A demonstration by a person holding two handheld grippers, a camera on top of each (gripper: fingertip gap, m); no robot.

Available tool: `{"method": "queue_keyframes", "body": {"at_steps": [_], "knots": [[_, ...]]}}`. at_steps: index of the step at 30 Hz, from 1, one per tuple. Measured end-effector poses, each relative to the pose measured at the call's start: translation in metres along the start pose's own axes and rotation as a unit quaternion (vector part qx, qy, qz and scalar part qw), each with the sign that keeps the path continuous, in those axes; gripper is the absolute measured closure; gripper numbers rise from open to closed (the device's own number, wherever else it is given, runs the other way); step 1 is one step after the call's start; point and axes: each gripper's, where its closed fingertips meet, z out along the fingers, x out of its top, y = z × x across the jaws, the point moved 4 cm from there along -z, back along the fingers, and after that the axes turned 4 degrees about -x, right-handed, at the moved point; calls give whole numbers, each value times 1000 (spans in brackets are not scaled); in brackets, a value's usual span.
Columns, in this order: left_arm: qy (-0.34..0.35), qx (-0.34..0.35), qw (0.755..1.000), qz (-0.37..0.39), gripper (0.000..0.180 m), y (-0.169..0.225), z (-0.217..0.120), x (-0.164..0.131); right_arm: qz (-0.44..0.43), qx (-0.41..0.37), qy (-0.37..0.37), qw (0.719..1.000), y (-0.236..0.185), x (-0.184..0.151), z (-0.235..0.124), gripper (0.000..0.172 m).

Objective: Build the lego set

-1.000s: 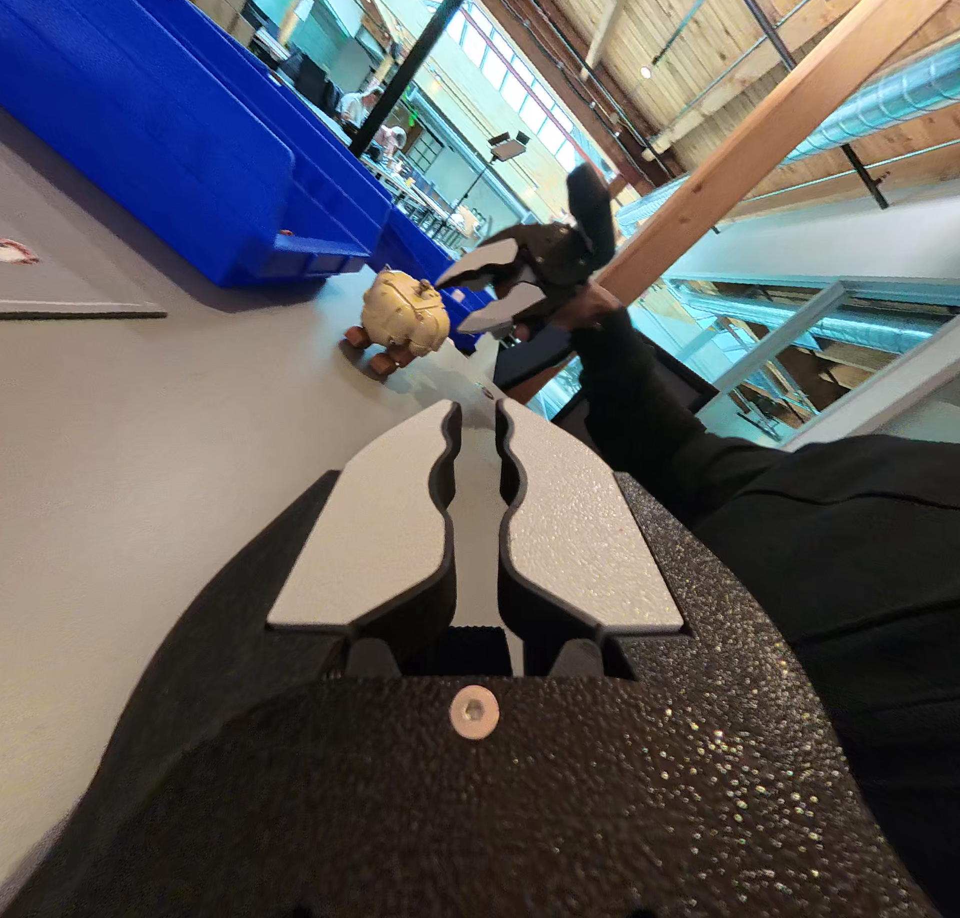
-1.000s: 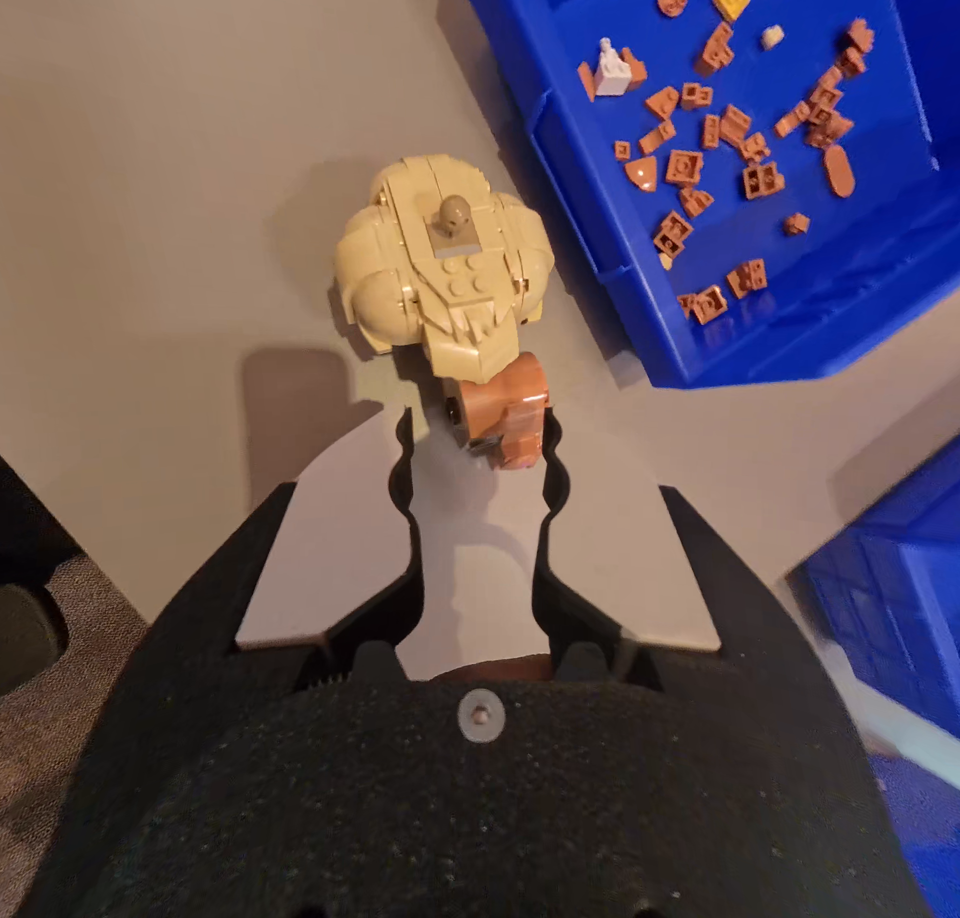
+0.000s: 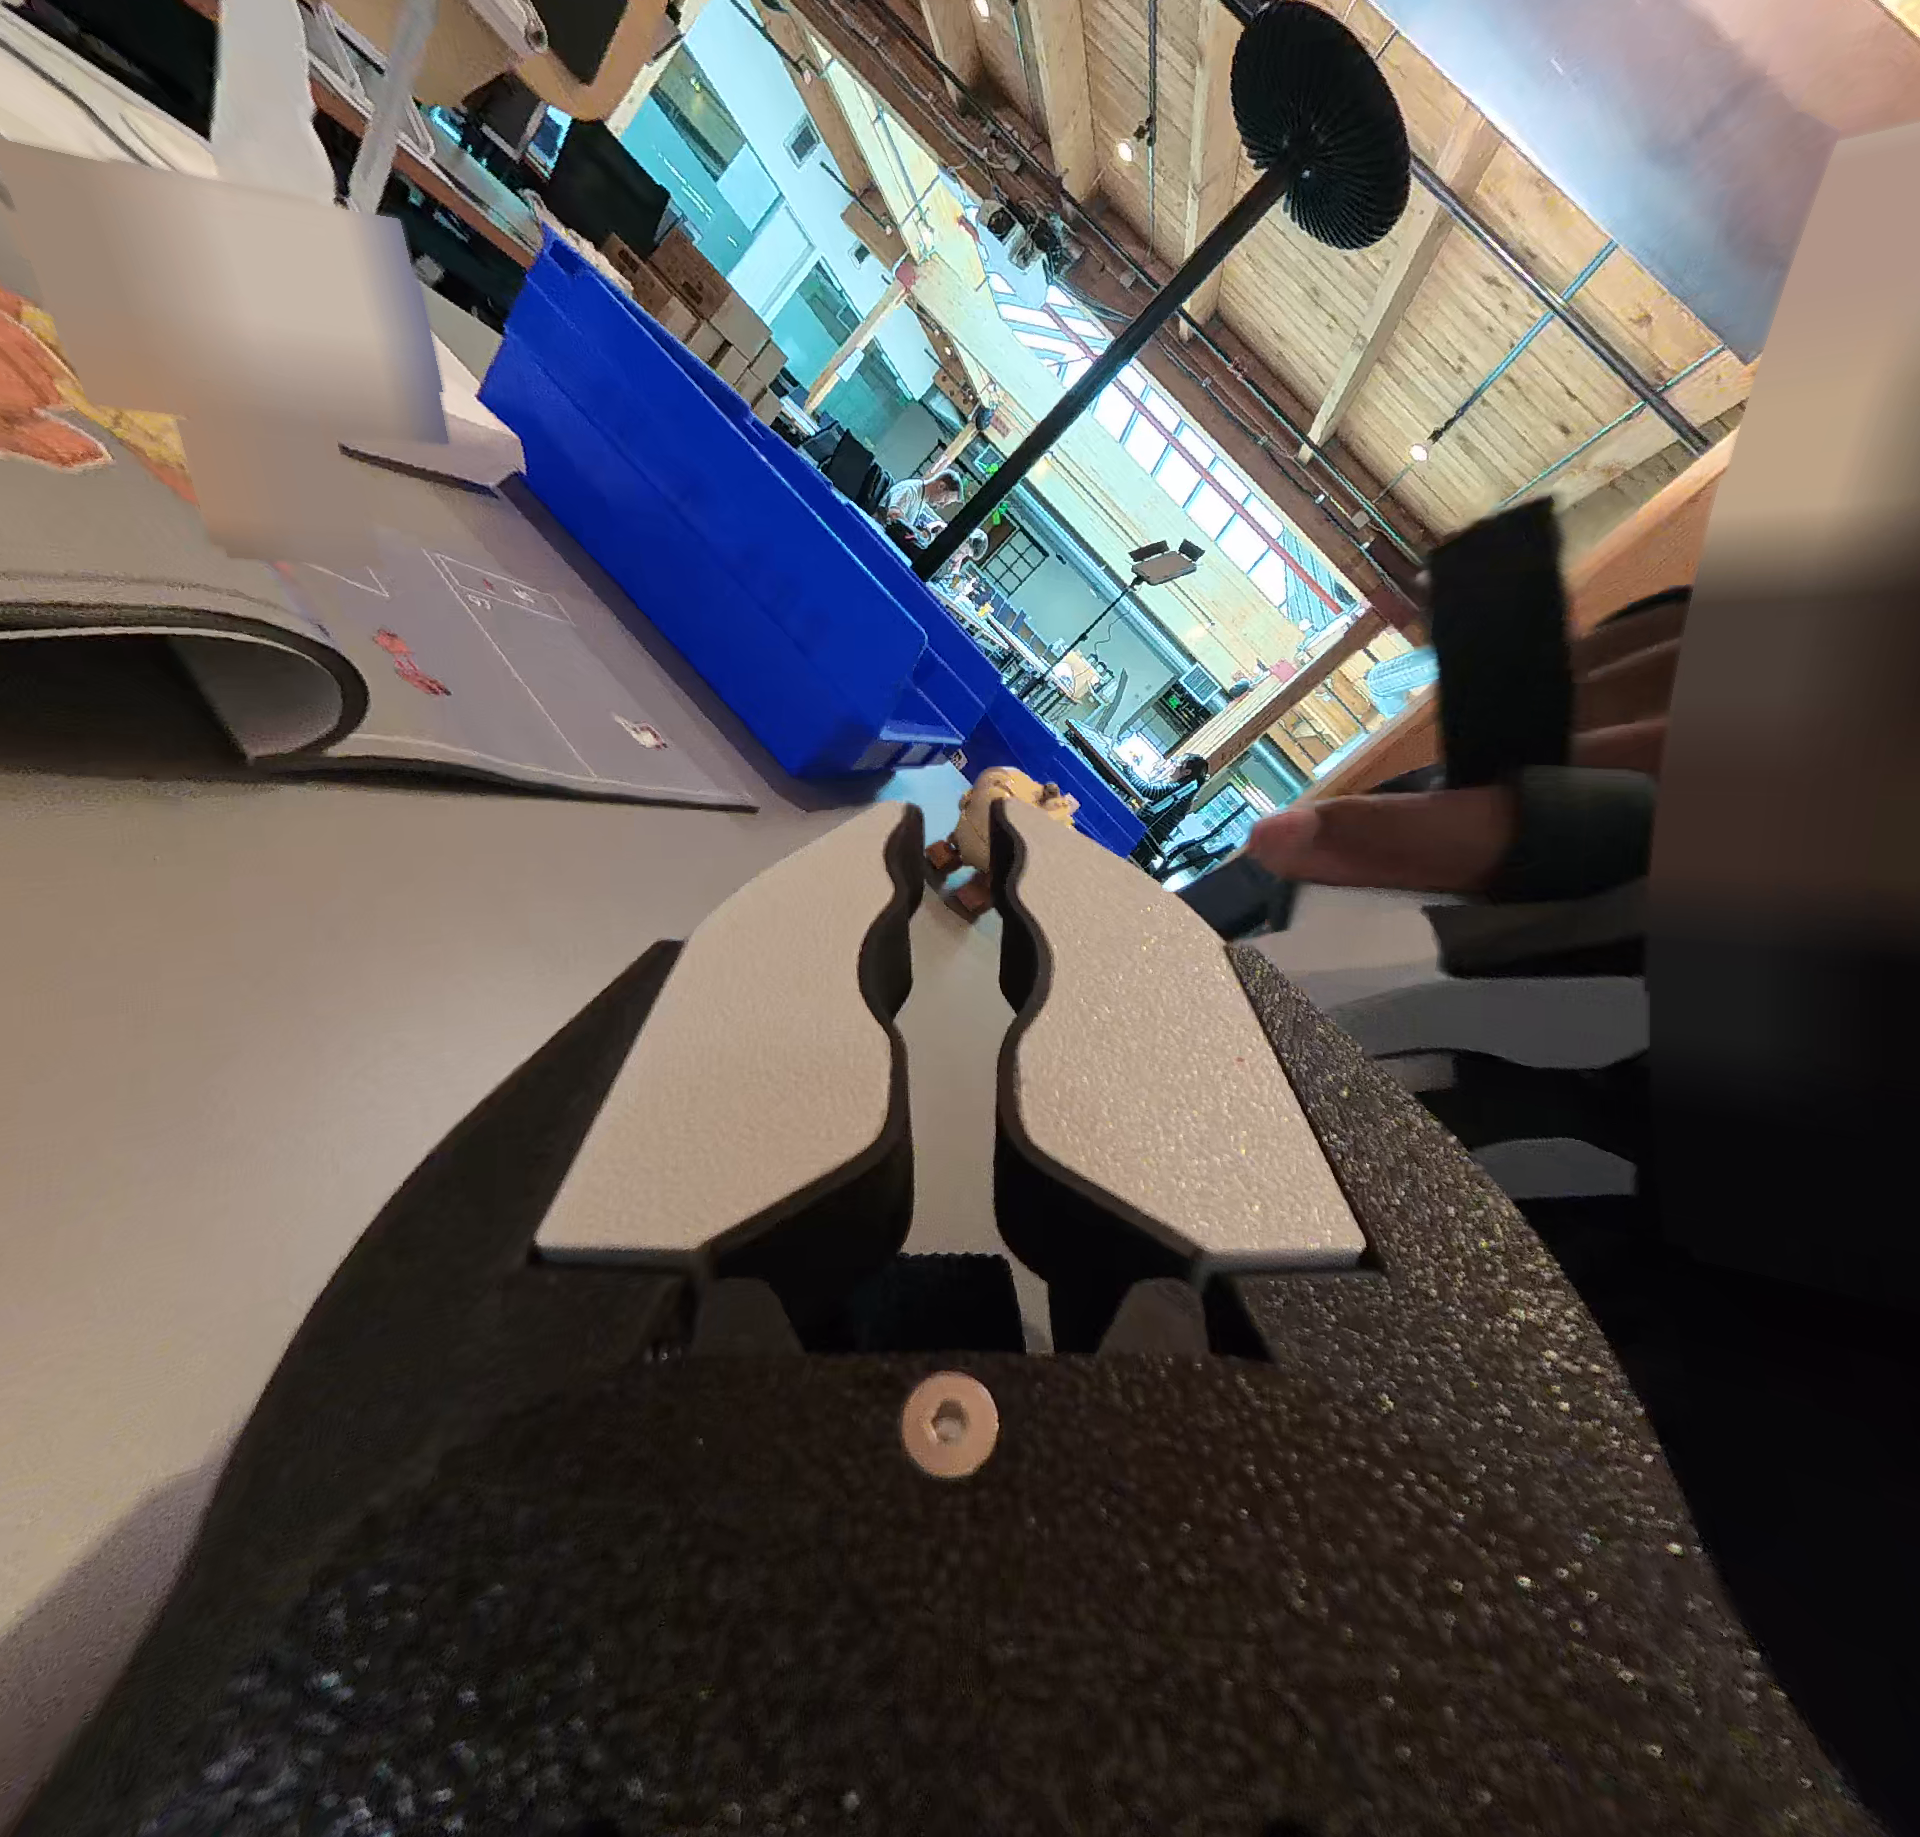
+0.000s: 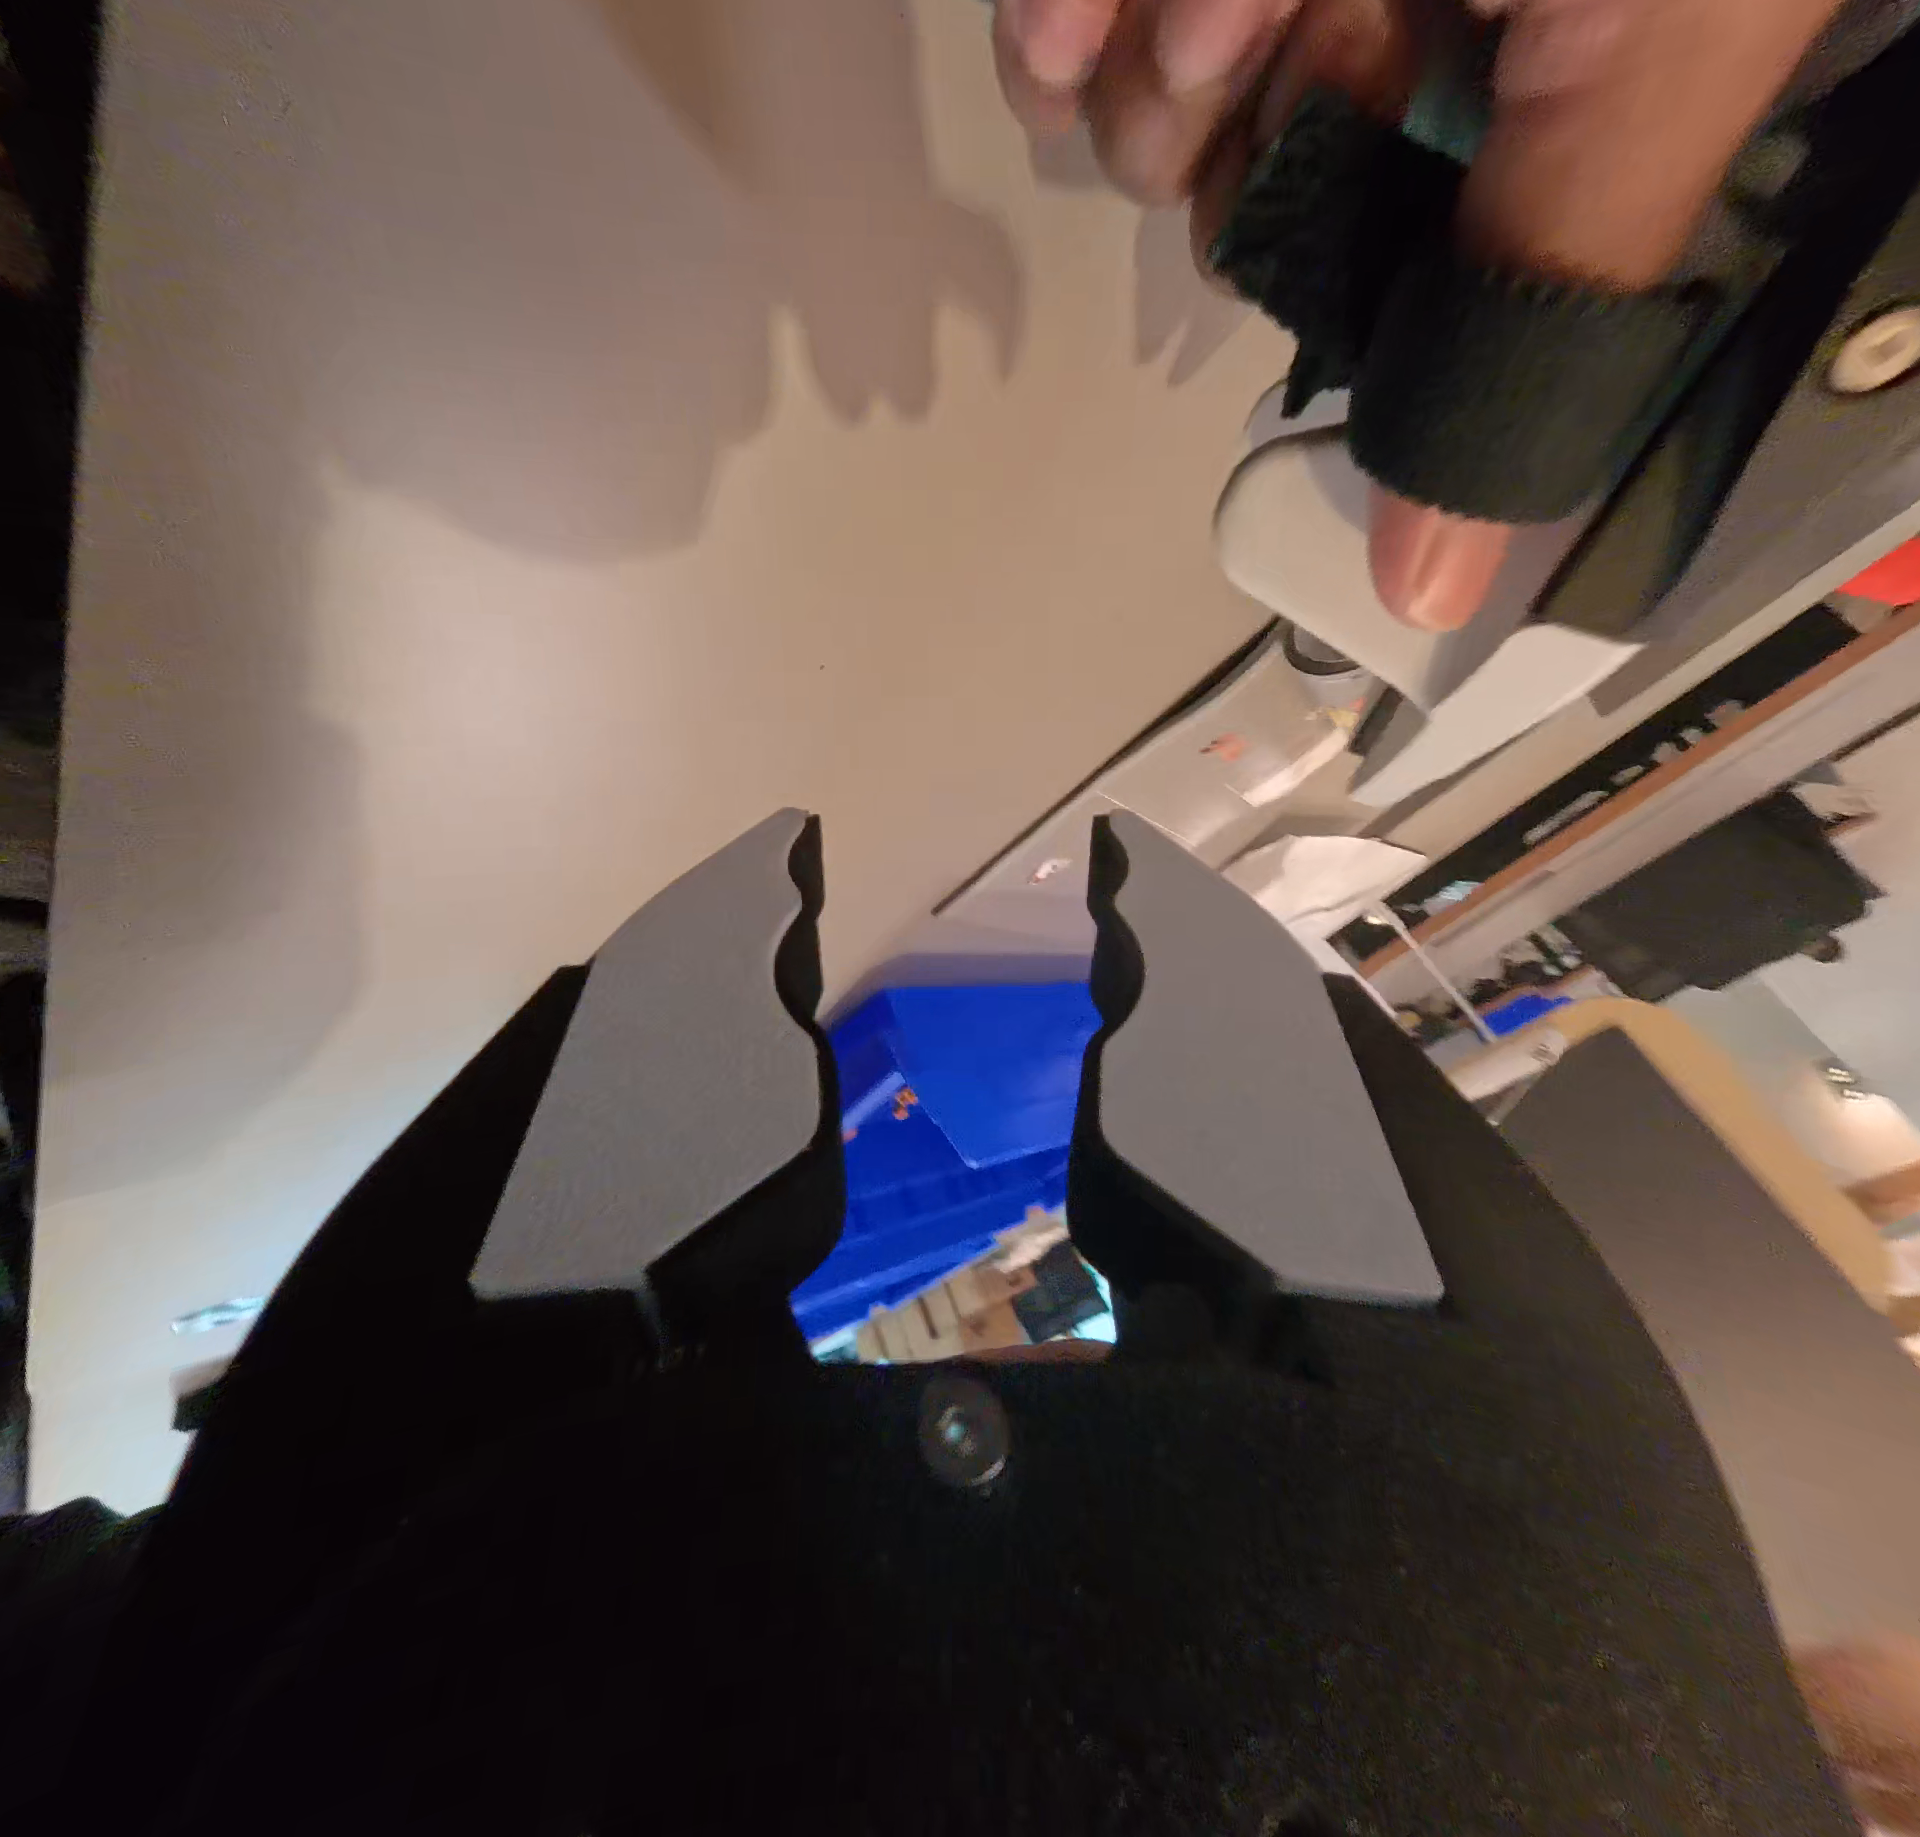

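Brick figure, tan with brown feet, is seen on the tabletop beside blue bins, beyond the narrowly parted, empty left gripper. Judged light, rigid, apt to shed pieces; best taken across the body. Right gripper is held wide, empty.

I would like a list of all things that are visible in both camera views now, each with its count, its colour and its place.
Table: one, grey, under everything.
Brick figure: one, tan with brown feet, on the table just beyond the left gripper's fingertips, apart from them.
Bins: at least two, blue, in a row behind the figure; brown pieces lie in one.
Booklet: one, grey pages, open on the table left of the bins.
Fan: one, black, on a pole overhead.
Left gripper: one, grey fingers on black body, narrow gap, nothing held.
Right gripper: one, same colours, wide open, nothing held.
Hand: one, gripping the left gripper's handle.
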Motion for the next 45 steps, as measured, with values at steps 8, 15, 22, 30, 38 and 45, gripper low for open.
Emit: {"method": "queue_keyframes", "body": {"at_steps": [8, 15, 22, 30, 38, 45], "knots": [[32, 32, 998, 53, 169, -15, -5, 25, 300, 4, 228, 926, 4, -15, 77, 120], [-19, 76, 990, 116, 169, -35, 26, 38, 535, 13, 347, 770, 3, -70, 126, 124], [-96, 56, 978, 174, 167, -49, 92, 36, 626, 29, 409, 663, -3, -96, 128, 127], [-86, 7, 969, 229, 167, -41, 104, 17, 636, 24, 413, 651, -18, -104, 123, 128], [-128, 13, 964, 233, 166, -43, 94, 13, 605, 23, 428, 671, -21, -96, 117, 129], [-128, 11, 965, 227, 166, -43, 94, 13, 595, 5, 431, 679, -23, -95, 113, 148]]}}
